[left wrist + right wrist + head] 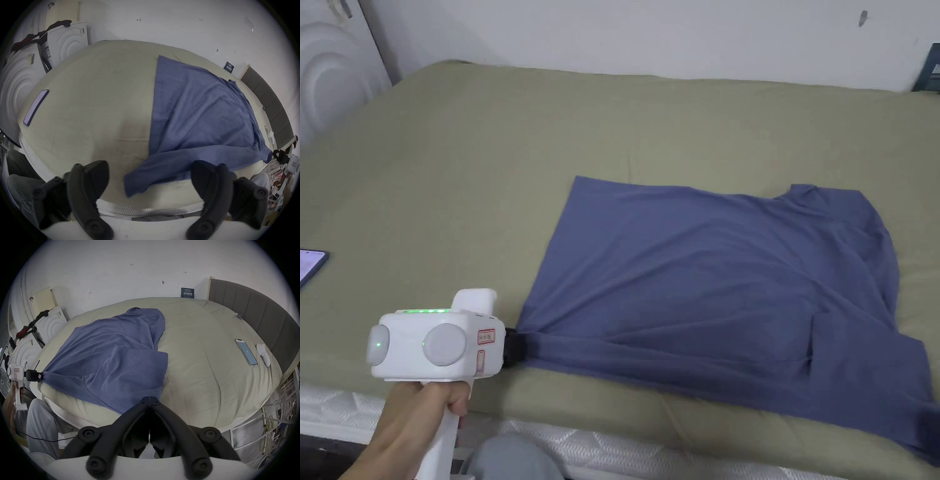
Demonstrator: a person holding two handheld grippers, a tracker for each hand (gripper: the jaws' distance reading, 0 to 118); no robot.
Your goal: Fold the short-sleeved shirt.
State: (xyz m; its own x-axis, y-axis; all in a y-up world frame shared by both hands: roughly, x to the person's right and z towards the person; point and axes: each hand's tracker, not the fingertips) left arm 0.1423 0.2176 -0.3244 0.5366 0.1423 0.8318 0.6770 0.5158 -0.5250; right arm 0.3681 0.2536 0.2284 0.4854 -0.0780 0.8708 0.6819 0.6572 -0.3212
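Shirt [706,281]: blue, soft knit, lying crosswise on the olive bed [487,156], creased, one sleeve folded over the body and the near edge hanging off the mattress. Left hand-held gripper [512,347]: in the head view the hem corner is drawn to a taut point at its black jaws. Its own view shows the jaws wide with that corner loose between them, so I cannot tell its grip. Right hand-held gripper [150,397]: jaws closed tip to tip at the near edge, possibly pinching cloth.
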